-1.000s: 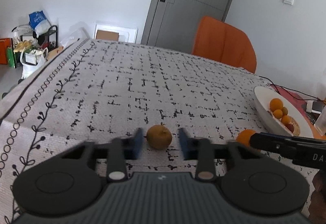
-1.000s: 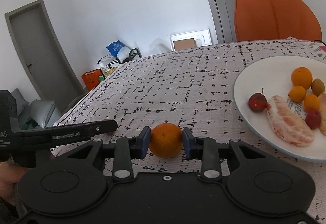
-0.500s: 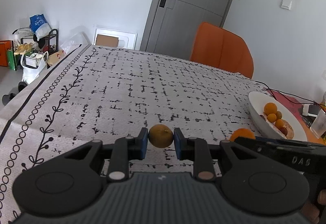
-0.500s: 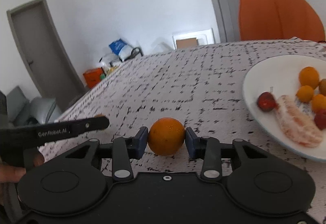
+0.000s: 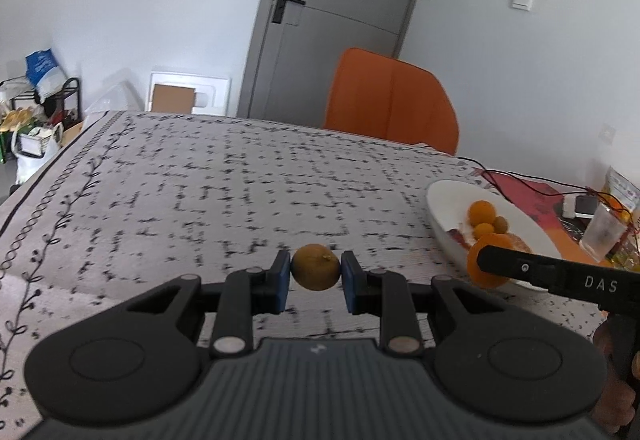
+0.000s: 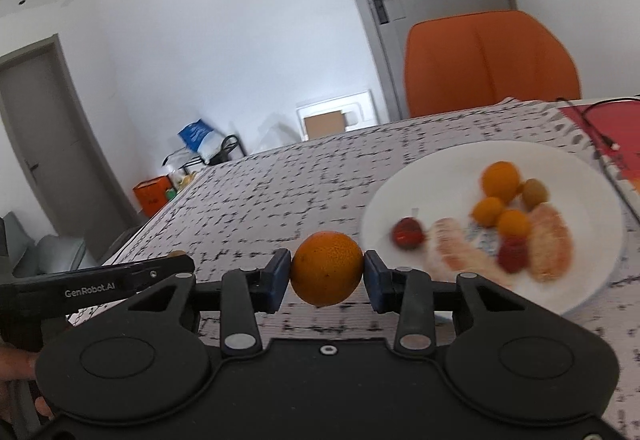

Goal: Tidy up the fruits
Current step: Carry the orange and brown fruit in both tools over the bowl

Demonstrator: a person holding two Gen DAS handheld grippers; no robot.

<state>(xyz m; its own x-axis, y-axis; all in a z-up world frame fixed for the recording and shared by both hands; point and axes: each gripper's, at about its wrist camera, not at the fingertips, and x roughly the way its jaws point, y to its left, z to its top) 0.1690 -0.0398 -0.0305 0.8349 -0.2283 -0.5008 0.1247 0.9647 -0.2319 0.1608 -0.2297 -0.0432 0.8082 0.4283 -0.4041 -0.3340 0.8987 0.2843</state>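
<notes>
My left gripper [image 5: 315, 282] is shut on a small brownish-yellow fruit [image 5: 315, 266] and holds it above the patterned tablecloth [image 5: 200, 184]. My right gripper [image 6: 326, 280] is shut on an orange [image 6: 326, 268] and holds it in the air left of the white plate [image 6: 592, 176]. The plate holds small oranges [image 6: 500, 180], red fruits [image 6: 408, 233] and peeled citrus segments [image 6: 548, 244]. In the left wrist view the plate [image 5: 448, 208] lies at the right, with the right gripper's orange [image 5: 486, 260] before it.
An orange chair [image 5: 390, 104] stands at the table's far side. A clear cup [image 5: 602, 236], a phone and cables [image 5: 520, 184] lie on a red mat right of the plate. Bags and a rack [image 5: 36, 112] stand on the floor at the left.
My left gripper closed on the brownish fruit and lifted it off the cloth. My right gripper rose with the orange and moved toward the plate.
</notes>
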